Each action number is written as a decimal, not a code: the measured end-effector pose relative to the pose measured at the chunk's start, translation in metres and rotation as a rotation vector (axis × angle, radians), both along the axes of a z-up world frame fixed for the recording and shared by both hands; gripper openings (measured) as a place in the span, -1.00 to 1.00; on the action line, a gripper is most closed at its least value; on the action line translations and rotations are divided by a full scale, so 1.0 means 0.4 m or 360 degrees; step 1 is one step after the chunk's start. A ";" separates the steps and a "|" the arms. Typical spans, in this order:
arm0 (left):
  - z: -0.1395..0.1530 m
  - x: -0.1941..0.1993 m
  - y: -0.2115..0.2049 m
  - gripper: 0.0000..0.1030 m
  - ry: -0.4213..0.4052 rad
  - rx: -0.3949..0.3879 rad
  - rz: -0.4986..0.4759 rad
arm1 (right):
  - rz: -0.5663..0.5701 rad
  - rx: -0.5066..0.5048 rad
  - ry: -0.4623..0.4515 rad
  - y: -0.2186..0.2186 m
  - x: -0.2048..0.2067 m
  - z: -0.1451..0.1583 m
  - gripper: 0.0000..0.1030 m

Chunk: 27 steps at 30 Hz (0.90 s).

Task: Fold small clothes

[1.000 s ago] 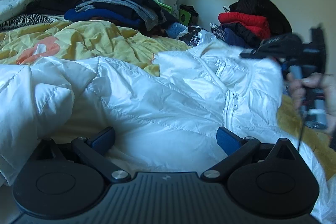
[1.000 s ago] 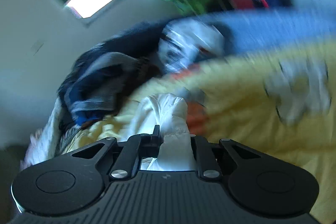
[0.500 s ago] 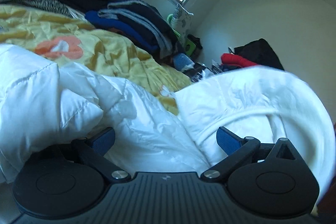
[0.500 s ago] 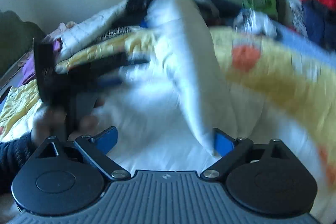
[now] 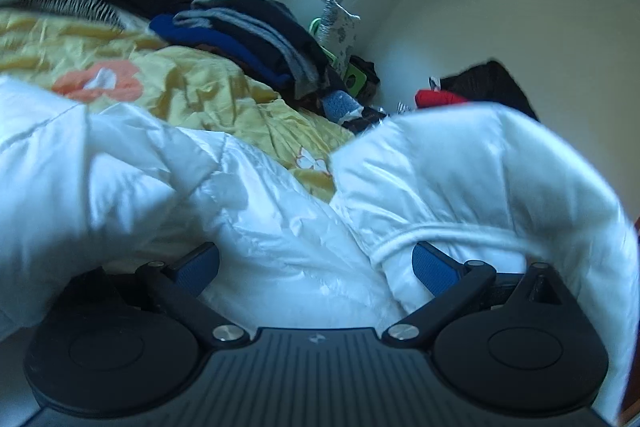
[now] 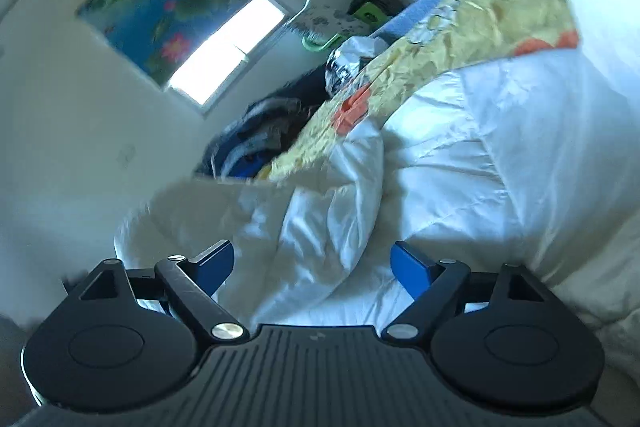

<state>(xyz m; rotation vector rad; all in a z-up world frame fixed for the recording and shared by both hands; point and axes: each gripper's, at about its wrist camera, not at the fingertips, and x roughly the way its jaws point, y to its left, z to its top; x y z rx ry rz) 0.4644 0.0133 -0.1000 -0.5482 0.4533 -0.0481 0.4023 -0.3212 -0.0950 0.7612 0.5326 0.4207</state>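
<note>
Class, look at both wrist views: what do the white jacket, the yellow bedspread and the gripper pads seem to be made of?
White jacket: probably thin nylon or polyester shell over padding; glossy sheen, fine crinkles, puffy stitched panels.
Yellow bedspread: likely a smooth woven fabric, faintly lustrous; sharp crumpled creases, printed orange flowers.
Gripper pads: blue, matte, possibly rubber or textured plastic; fine ribbing shows in the left wrist view.

left gripper [image 5: 316, 265]: black ribbed plastic body, two round black hubs, silver screws at the arm pivots
left pads [image 5: 434, 269]: blue, textured
right gripper [image 6: 312, 263]: same build, tiny logo mid-body
right pads [image 6: 408, 267]: blue, flat
</note>
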 end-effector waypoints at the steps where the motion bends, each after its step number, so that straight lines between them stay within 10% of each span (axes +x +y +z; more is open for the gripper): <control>1: 0.007 -0.007 -0.009 1.00 0.0004 0.0060 -0.0006 | 0.0016 -0.0017 -0.0003 0.001 -0.001 0.002 0.79; 9: 0.143 -0.204 0.005 1.00 -0.0083 0.0365 -0.0132 | 0.0048 -0.0051 0.0001 0.009 0.009 -0.026 0.86; 17: 0.121 -0.151 0.004 1.00 0.0314 -0.0185 -0.0382 | 0.0093 0.0006 0.0029 -0.002 -0.006 -0.031 0.95; 23: 0.126 -0.163 0.009 1.00 0.0320 -0.0327 -0.0421 | 0.0110 0.0519 0.0052 -0.080 -0.021 -0.032 1.00; 27: 0.115 -0.222 0.037 1.00 0.0277 -0.0426 -0.0432 | 0.0094 0.0486 0.0043 -0.081 -0.024 -0.024 1.00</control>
